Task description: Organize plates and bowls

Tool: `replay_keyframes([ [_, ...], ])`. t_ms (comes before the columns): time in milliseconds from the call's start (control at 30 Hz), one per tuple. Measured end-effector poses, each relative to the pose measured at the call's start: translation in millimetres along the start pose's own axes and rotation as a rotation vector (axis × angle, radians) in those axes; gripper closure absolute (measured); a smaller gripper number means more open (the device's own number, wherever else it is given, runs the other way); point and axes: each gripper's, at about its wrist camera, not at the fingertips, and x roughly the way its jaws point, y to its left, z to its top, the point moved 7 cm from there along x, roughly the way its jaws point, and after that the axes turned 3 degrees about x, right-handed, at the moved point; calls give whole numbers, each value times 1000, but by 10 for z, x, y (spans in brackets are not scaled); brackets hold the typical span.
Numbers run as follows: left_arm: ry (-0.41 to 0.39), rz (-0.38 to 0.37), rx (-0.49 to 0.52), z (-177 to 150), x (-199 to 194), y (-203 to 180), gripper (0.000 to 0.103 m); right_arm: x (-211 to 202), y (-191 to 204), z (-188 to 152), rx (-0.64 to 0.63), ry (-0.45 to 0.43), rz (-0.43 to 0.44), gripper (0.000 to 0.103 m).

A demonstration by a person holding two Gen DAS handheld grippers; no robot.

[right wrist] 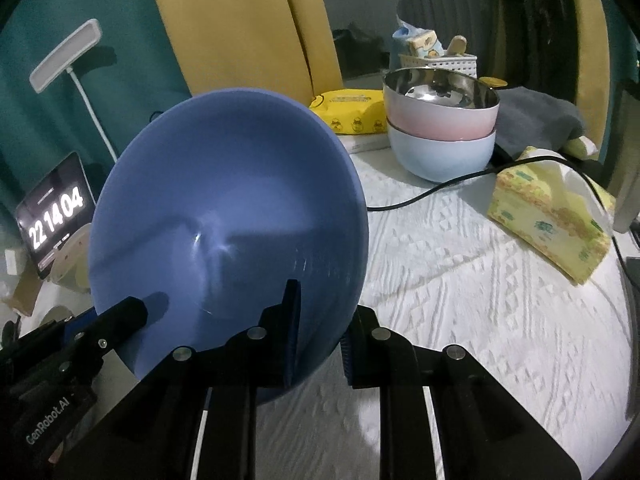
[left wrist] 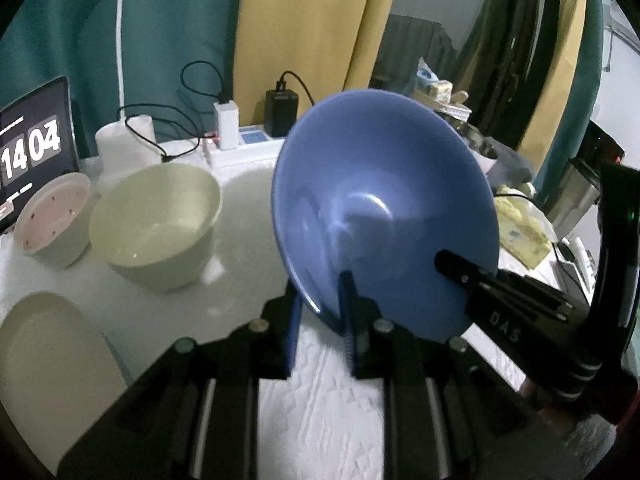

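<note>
A blue bowl (left wrist: 380,208) is held tilted on edge above the white cloth. My left gripper (left wrist: 320,320) is shut on its lower rim, one finger inside and one outside. My right gripper (right wrist: 320,344) is shut on the rim of the same bowl (right wrist: 228,216), and its finger shows in the left wrist view (left wrist: 472,276). A cream bowl (left wrist: 156,224), a small pink-lined bowl (left wrist: 52,220) and a cream plate (left wrist: 52,368) lie to the left. A pink steel-lined bowl (right wrist: 440,108) sits stacked in a light blue bowl (right wrist: 440,156) at the back right.
A tablet showing a clock (left wrist: 34,148) stands at the far left. A power strip with chargers (left wrist: 240,140) and cables lie at the back. A yellow tissue box (right wrist: 552,216), a black cable (right wrist: 432,192), a wipes pack (right wrist: 348,112) and a basket (right wrist: 440,56) are to the right.
</note>
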Motion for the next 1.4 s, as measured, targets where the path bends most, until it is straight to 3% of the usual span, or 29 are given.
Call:
replay_keyframes([
  [700, -42, -27, 0, -299, -574, -7, 85, -611, 216, -380, -15, -37, -4, 84],
  [1400, -16, -60, -29, -882, -867, 102, 84, -817, 359, -1009, -1, 25, -5, 83],
])
